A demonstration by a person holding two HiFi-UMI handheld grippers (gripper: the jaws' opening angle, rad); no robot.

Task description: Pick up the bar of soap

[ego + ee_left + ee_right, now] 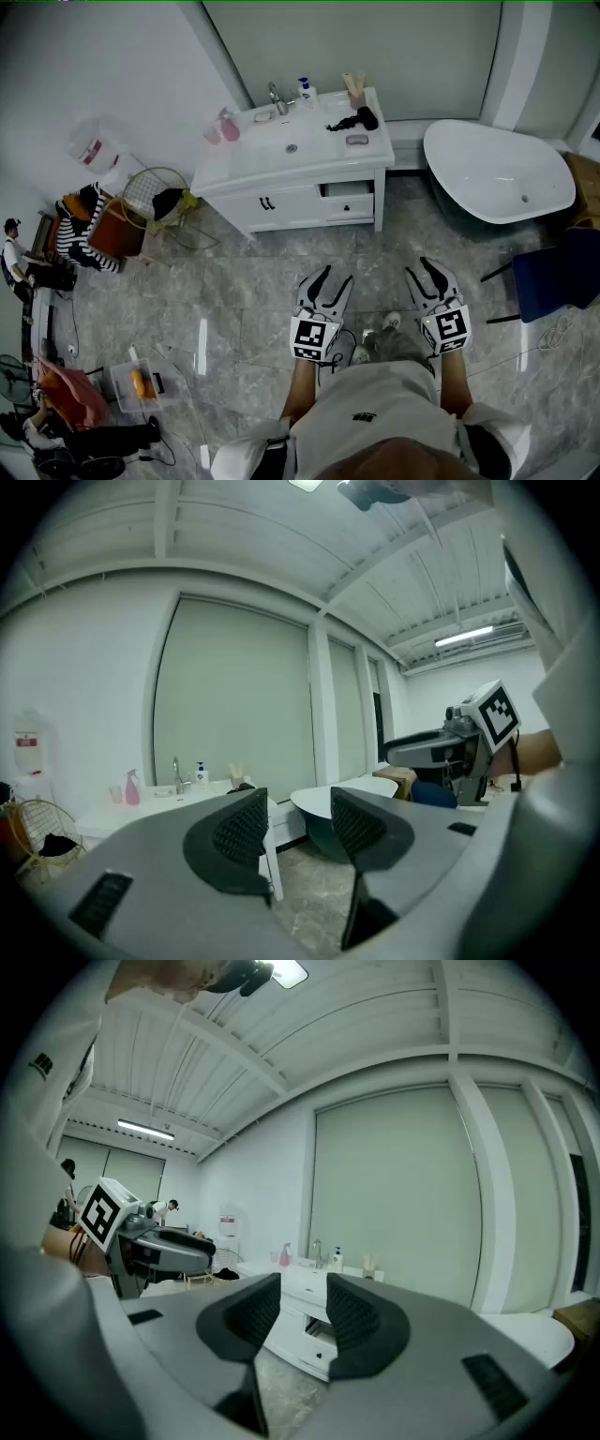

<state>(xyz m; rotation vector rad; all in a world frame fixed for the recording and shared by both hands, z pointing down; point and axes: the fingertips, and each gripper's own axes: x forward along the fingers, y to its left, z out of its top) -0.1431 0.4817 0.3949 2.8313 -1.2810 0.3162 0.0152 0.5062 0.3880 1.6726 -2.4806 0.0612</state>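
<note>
The bar of soap point(357, 140) is a small pinkish block on the white vanity counter point(375, 153), right of the basin. Both grippers are held low over the grey floor, well short of the vanity. My left gripper point(330, 277) is open with nothing between its jaws, and so is my right gripper point(424, 269). From the left gripper view, the left gripper point(298, 829) looks past the vanity point(112, 816) towards the tub point(347, 797), with the soap too small to make out. The right gripper view has the right gripper point(303, 1312) facing the vanity point(305, 1290).
A black hair dryer point(356, 120), a faucet point(277, 97), bottles and a pink spray bottle point(228, 125) share the counter. A white bathtub point(497, 173) stands right, with a dark blue chair point(553, 277) nearer. A wire basket point(150, 192) and a seated person point(80, 230) are left.
</note>
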